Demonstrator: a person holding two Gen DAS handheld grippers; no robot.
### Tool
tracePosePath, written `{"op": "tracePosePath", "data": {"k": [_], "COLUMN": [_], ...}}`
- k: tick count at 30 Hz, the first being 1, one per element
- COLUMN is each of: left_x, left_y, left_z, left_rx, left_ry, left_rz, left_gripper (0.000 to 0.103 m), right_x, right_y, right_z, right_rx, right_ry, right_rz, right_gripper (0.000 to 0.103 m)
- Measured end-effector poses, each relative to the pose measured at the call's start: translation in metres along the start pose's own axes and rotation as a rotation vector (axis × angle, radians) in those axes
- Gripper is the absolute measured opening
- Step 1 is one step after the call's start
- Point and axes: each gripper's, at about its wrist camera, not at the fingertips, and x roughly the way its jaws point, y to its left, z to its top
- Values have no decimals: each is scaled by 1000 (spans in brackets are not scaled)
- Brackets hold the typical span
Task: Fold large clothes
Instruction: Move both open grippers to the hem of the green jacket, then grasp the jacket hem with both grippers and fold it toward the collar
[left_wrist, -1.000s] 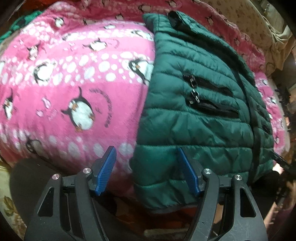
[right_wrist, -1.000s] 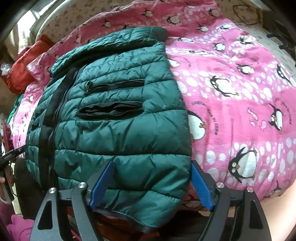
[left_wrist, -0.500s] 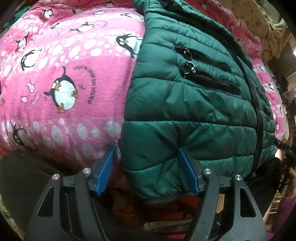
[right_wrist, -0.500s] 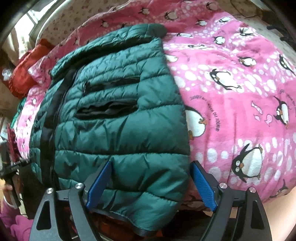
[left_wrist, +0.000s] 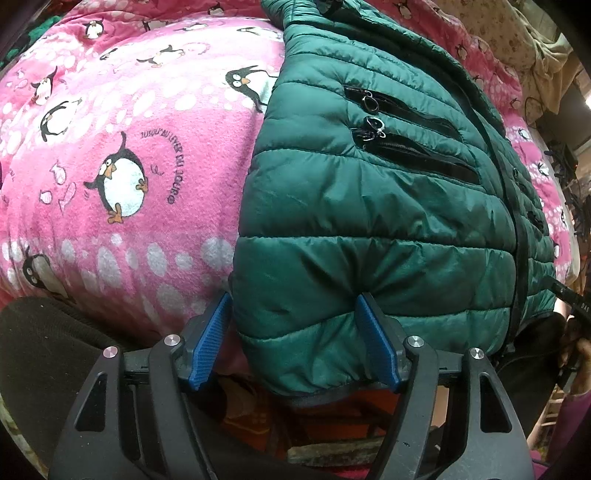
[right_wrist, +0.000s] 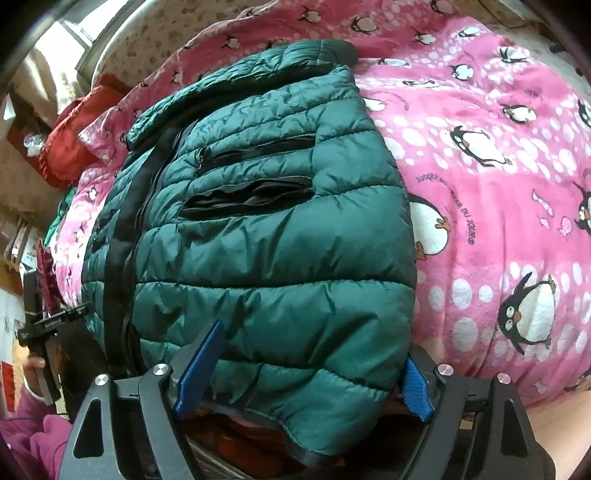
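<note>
A dark green quilted jacket (left_wrist: 369, 221) lies zipped on a pink penguin blanket (left_wrist: 122, 177), its hem toward me. In the left wrist view my left gripper (left_wrist: 294, 299) is open and straddles the hem's left corner. Its right pad (left_wrist: 375, 343) dents the padding and its left pad (left_wrist: 210, 339) sits at the jacket's side edge. In the right wrist view the jacket (right_wrist: 266, 229) fills the middle. My right gripper (right_wrist: 312, 343) stands open around the hem's right corner, with one pad (right_wrist: 199, 369) over the fabric and the other pad (right_wrist: 415, 386) just outside the edge.
The pink penguin blanket (right_wrist: 498, 166) covers the bed on both sides of the jacket. A red cushion (right_wrist: 74, 136) lies at the far left of the right wrist view. A hand in a magenta sleeve (right_wrist: 33, 439) holds the other gripper there. Orange patterned fabric (left_wrist: 332, 417) shows below the hem.
The left gripper has slid right and forward, so the jacket's left hem corner now lies between its jaws. The right wrist view has tipped slightly, with the hem still between its jaws.
</note>
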Motion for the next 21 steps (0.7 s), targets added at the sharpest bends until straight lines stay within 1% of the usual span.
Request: {"op": "tracePosePath", "data": {"k": [4,8,10,12,13,14,15,19,21], "left_x": [1,2,2,3,3,3,4,4,3], "left_y": [0,-2,-2,-4,-4,-4,-5,-2,0], "left_z": [-1,-1,-1,-2,-2,-2,-2,-2,-4], "left_rx": [2,5,7,9,11,12,13,1,-2], "left_ry": [1,-1,-1,2,3,3,4,11,6], "left_rz": [2,8,8,8,8,9,9,-6,-12], "left_gripper": [72,72,72,72,72,72,72,72,72], "right_x": [0,1,1,-1,-2,-3,-4,-5,-8], "right_y": [4,12,11,10,9,9,10,13,15], "right_z": [0,-1,-1,-1,-1,-2,-2,-3,-3], "right_rx": [-24,-61,-62,-65,-69,-75,-83,-106,-118], "right_ry": [-2,-3,-8,-14,-16,-20,-23,-25,-34], "right_rz": [-11,-33,-36,-44,-46,-46,-47,-54,-56], "right_gripper": [84,77,71,56,53,46,43,39,32]}}
